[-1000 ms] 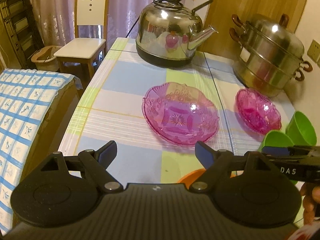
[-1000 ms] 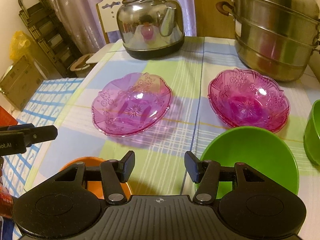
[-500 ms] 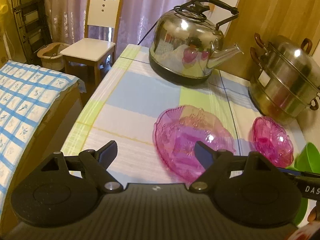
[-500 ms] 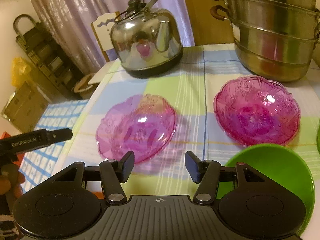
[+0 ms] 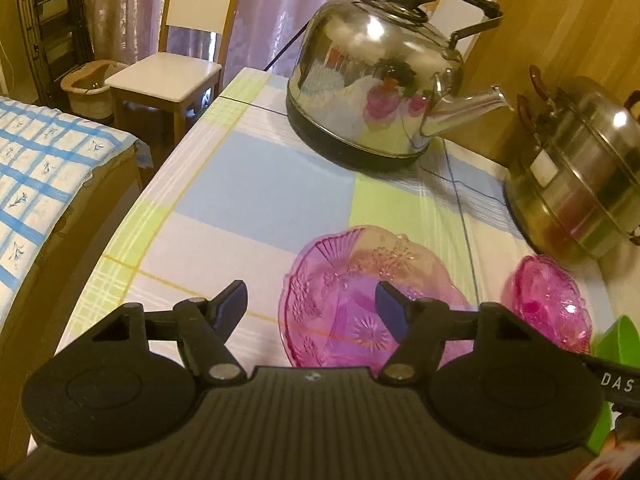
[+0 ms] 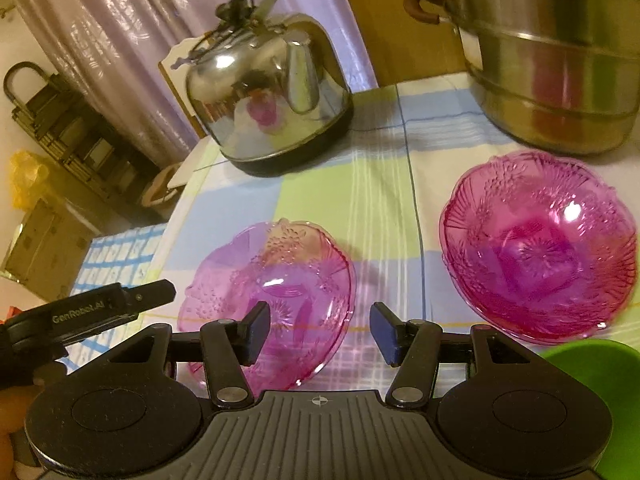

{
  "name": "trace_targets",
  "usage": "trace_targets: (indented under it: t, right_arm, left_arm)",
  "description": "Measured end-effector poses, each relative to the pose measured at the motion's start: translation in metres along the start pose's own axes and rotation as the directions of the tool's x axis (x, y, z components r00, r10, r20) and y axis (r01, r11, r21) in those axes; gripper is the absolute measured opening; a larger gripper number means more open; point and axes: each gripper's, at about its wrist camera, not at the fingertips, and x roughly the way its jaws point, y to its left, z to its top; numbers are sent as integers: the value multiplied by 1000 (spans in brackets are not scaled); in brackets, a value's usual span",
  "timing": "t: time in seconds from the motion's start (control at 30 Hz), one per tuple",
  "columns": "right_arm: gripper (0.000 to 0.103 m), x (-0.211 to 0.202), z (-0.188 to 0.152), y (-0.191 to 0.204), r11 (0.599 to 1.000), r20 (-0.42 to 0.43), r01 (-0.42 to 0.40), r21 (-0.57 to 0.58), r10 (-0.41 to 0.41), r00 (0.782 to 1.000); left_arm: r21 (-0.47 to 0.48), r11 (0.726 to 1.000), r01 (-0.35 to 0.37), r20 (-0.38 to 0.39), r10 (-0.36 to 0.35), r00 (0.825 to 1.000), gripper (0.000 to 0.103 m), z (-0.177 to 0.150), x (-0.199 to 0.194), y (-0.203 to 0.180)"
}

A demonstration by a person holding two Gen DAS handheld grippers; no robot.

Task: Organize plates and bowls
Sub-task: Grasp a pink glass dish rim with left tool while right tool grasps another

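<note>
A pale pink glass plate (image 5: 360, 300) lies on the checked tablecloth just ahead of my left gripper (image 5: 311, 304), which is open and empty above its near left edge. The plate also shows in the right wrist view (image 6: 280, 276), right in front of my right gripper (image 6: 320, 332), open and empty. A deeper pink glass bowl (image 6: 536, 244) sits to the right; it shows in the left wrist view (image 5: 548, 300). A green bowl (image 6: 600, 384) sits at the near right, partly hidden by the right gripper; its edge shows in the left wrist view (image 5: 616, 336).
A steel kettle (image 5: 380, 80) stands at the back of the table and a stacked steel steamer pot (image 5: 580, 176) at the back right. A white chair (image 5: 172, 64) and a bed with a blue checked cover (image 5: 40, 172) lie left of the table edge.
Both grippers have moved forward and closer to the pink plate. The orange dish near the front edge has dropped out of view. Both stay open.
</note>
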Motion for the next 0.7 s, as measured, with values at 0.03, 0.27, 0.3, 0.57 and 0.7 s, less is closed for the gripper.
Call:
trace_targets:
  t: [0.03, 0.27, 0.3, 0.57, 0.7]
  right_arm:
    - [56, 4, 1, -2, 1000, -7, 0, 12, 1, 1000]
    - [55, 29, 4, -14, 997, -57, -16, 76, 21, 998]
    - [55, 31, 4, -15, 997, -60, -16, 80, 21, 998]
    - [47, 41, 4, -12, 997, -68, -15, 76, 20, 998]
    - [44, 43, 4, -16, 996, -68, -15, 93, 22, 997]
  left_arm:
    - [-3, 1000, -3, -2, 3, 1000, 65, 1, 3, 1]
    - [11, 1000, -10, -37, 11, 999, 55, 1, 22, 6]
    - [8, 1000, -7, -41, 8, 999, 53, 0, 24, 6]
    - [-18, 1000, 15, -76, -17, 997, 44, -6, 36, 12]
    - [-25, 1000, 16, -81, -18, 997, 40, -7, 39, 14]
